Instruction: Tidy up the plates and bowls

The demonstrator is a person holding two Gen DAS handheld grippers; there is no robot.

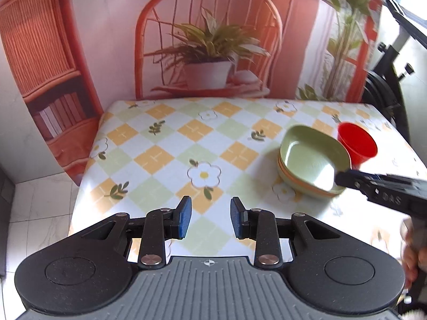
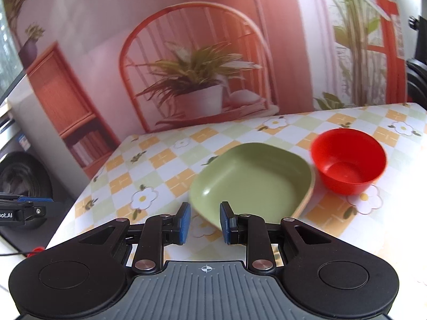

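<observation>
1. The table (image 1: 165,144) is lying under a checked floral cloth.
2. The green plates (image 2: 250,184) are sitting stacked on it.
3. The red bowl (image 2: 349,162) is standing just beside the plates.
4. The right gripper (image 2: 205,221) is hovering at the stack's near edge, fingers apart — gripping nothing.
5. The left gripper (image 1: 210,217) is hanging well apart from the plates — spread wide, empty.

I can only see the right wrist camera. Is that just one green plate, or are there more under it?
Observer: More. The left wrist camera shows a stack of plates: the green plate on top, with an orange rim and another green one beneath.
Operator: Is my tool high above it?
Observer: No. From the side, the right tool has its tip level with the top plate's near rim. I cannot tell whether it touches.
Operator: What about the other tool?
Observer: The left tool is open, holding nothing, over bare tablecloth.
</observation>
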